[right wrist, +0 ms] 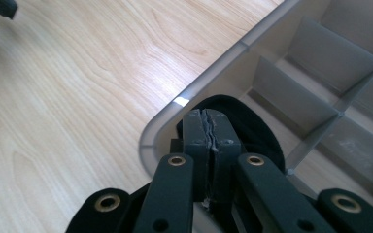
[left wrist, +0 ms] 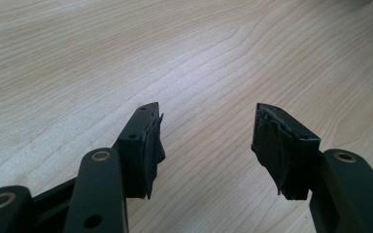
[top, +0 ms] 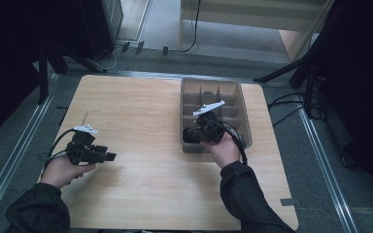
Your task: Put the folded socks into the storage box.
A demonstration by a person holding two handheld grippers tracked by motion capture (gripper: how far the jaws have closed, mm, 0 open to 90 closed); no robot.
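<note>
Pale wood table (top: 141, 184) carried a grey divided tray (top: 245, 121). Right tongs (right wrist: 210, 127) were pinched shut above a black cloth bundle (right wrist: 252, 128) in the tray's near corner cell; whether they nipped cloth I couldn't tell. Lifting could snag a divider and drag the tray. Left tongs (left wrist: 206, 133) gaped empty; the high view placed them well apart from the tray

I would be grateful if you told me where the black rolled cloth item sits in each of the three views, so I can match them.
High view: the black cloth item lies in the near-left compartment of the grey divided tray, just ahead of the right gripper.
Left gripper view: not in it.
Right gripper view: it sits behind the shut jaws, inside the tray's corner.
Shared landmark: the wooden tabletop.
</note>
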